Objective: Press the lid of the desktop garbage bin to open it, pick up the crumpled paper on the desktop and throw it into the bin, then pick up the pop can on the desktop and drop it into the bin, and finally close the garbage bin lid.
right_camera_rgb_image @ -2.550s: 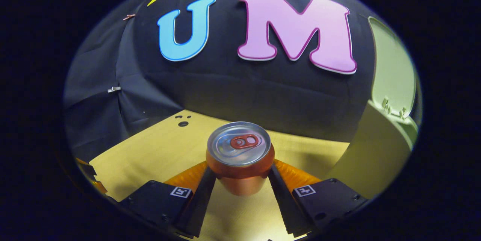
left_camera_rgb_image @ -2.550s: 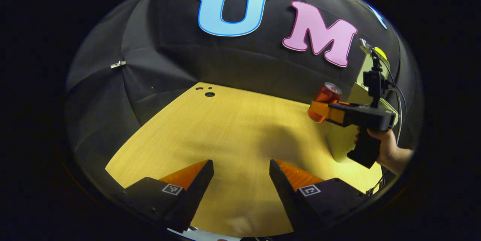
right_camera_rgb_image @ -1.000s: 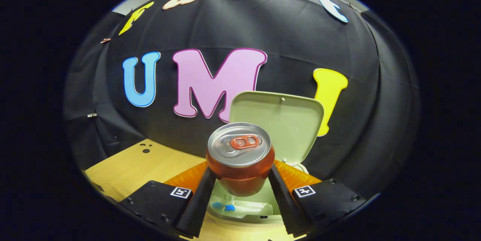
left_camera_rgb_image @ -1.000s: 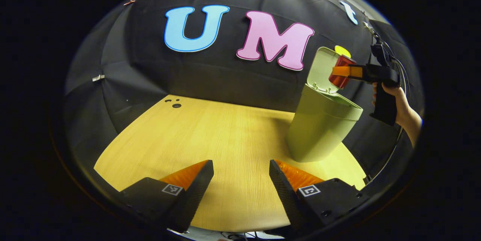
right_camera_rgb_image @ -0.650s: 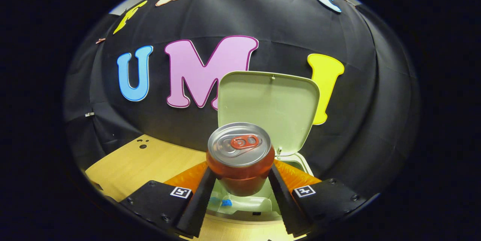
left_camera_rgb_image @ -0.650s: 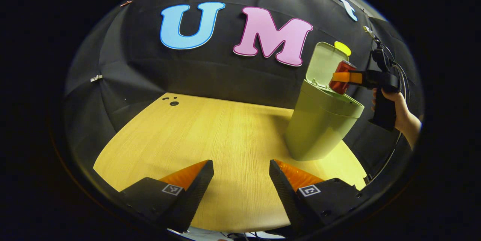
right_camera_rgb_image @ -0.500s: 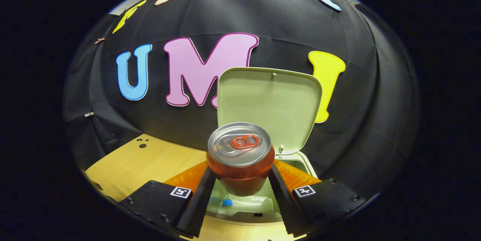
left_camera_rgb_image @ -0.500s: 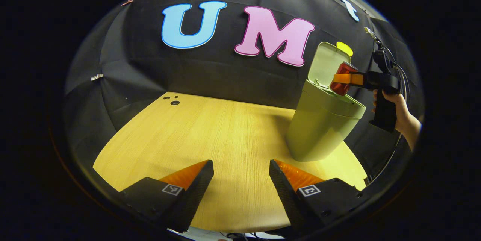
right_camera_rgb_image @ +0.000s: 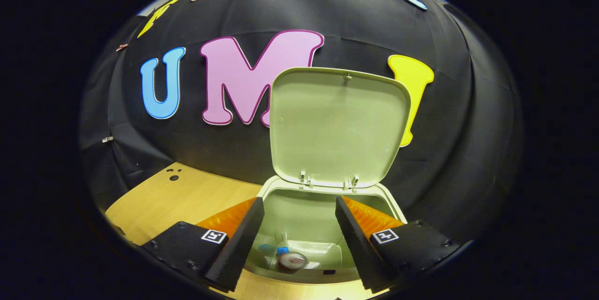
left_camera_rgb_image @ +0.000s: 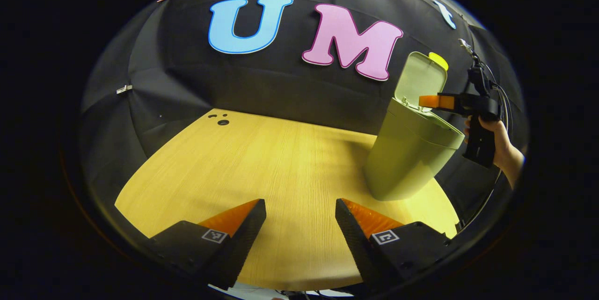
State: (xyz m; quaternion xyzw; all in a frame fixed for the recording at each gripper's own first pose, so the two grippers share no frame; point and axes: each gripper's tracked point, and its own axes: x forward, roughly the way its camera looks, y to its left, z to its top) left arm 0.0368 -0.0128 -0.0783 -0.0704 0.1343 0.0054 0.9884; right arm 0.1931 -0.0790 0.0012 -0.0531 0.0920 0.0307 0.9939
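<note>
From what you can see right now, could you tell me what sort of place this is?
Probably a staged recording booth, not a home: a black cloth wall closes in a bare wooden desktop, a green bin stands with its lid open, and a hand holds the right gripper.

A: What's the left gripper (left_camera_rgb_image: 300, 208) look like?
B: Two wedge fingers on chunky black blocks, each with a little square black-and-white marker and small screws.
A: And the right gripper (right_camera_rgb_image: 299, 206)?
B: Same build. It has a black pistol-style handle, cables looping off the back, and a bare hand (left_camera_rgb_image: 497, 137) around the handle.
</note>
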